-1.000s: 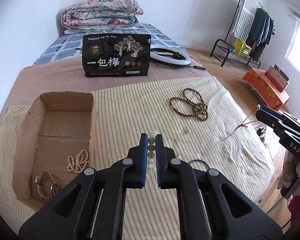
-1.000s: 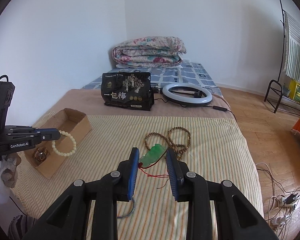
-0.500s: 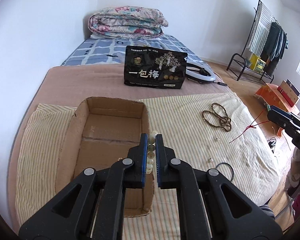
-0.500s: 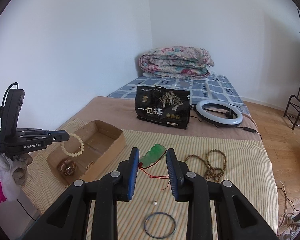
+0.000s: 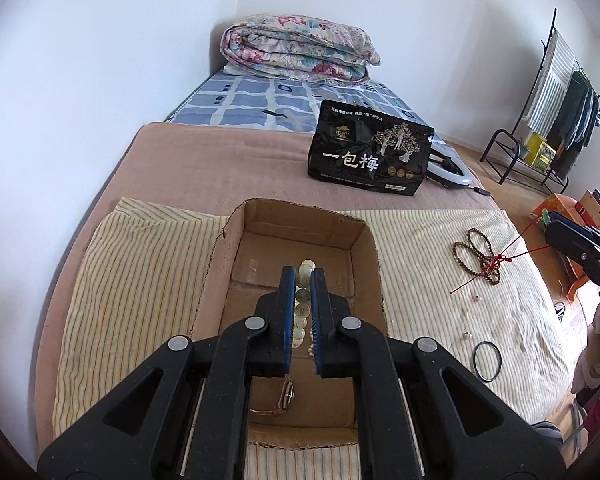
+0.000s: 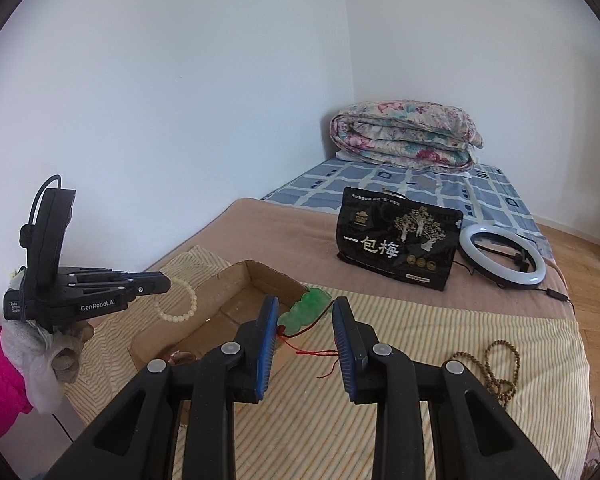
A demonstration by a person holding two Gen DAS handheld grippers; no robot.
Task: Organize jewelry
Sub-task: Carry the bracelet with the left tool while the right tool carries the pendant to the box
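Right now the left hand-held gripper (image 5: 301, 276) is clamped on a pale bead bracelet (image 5: 302, 300), held above the open cardboard box (image 5: 374, 264) on the bed. Below its fingers, on the box floor, lie a wristwatch (image 5: 286, 396) and a few small pearls (image 5: 311, 344). To its right, on the striped cloth (image 5: 140, 280), are a brown bead necklace (image 5: 476, 256) and a black ring (image 5: 487, 360). The right hand-held gripper (image 6: 305, 308) grips a green pendant (image 6: 306, 312) with a red cord (image 6: 312, 350), just beyond the box's near corner. Only the right wrist view shows the bracelet hanging as a full loop (image 6: 182, 306) from the left hand-held gripper (image 6: 156, 284), and the pendant itself; the left wrist view alone shows the watch face, though the right catches a glimpse of something at the box's bottom.
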